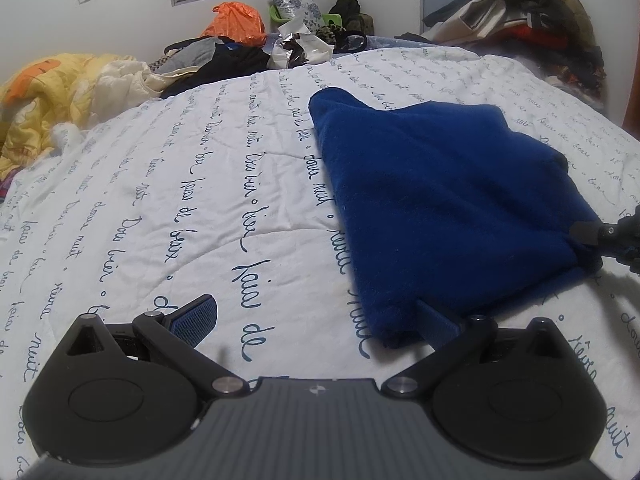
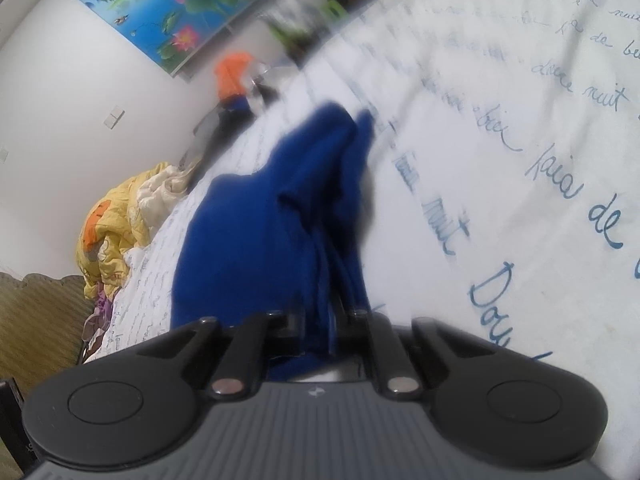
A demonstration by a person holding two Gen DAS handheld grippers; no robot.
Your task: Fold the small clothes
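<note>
Garment (image 1: 448,208), blue, lies on the bed (image 1: 200,184): right claw (image 2: 320,320) pinches its edge; left claw (image 1: 316,320) spread at the corner. Next: left must pinch too, then fold.

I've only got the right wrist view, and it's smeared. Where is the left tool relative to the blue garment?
Observer: The left tool is open at a near corner of the blue garment. One finger is tucked under the fabric and the other is bare on the bedspread.
Operator: Which corner has my right tool got?
Observer: The right tool pinches the other near corner, at the right edge of the left wrist view.
Operator: Is the rest of it flat?
Observer: Mostly. It lies spread on the bedspread, narrowing to a rounded far end.
</note>
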